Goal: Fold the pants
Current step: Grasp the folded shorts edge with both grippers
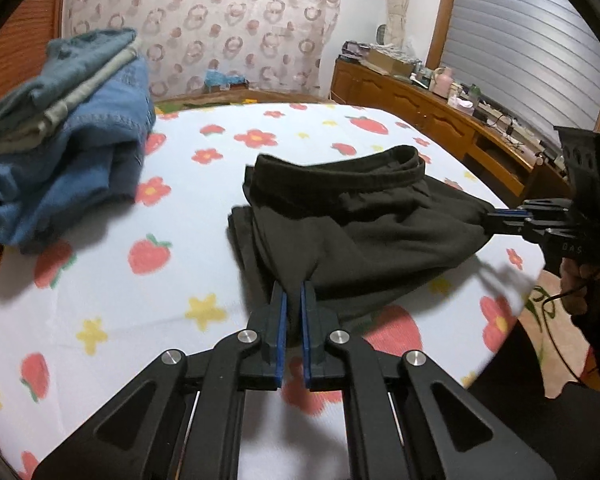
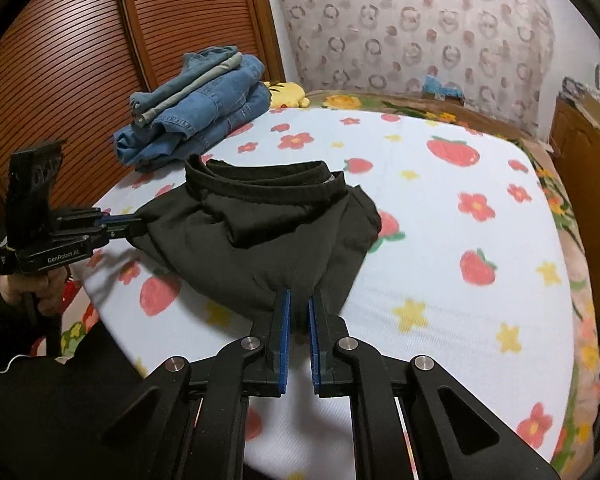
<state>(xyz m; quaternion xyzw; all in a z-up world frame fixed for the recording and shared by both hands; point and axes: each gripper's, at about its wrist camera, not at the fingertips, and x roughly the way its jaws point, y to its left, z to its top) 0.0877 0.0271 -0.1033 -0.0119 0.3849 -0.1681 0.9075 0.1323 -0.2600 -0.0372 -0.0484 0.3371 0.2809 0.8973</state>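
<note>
Black pants (image 1: 360, 220) lie partly folded on the white bed cover with the waistband raised toward the far side; they also show in the right wrist view (image 2: 260, 232). My left gripper (image 1: 294, 286) is shut on the near edge of the black fabric. My right gripper (image 2: 299, 294) is shut on another near edge of the same pants. In the left wrist view the right gripper (image 1: 490, 216) pinches the pants' right corner. In the right wrist view the left gripper (image 2: 138, 224) pinches the left corner. The fabric is pulled taut between them.
A stack of folded blue jeans and grey clothes (image 1: 68, 136) sits at the far left of the bed, also in the right wrist view (image 2: 200, 104). A yellow plush toy (image 2: 288, 94) lies behind it. A wooden dresser (image 1: 440, 120) with clutter stands right; slatted wooden doors (image 2: 80, 60) stand left.
</note>
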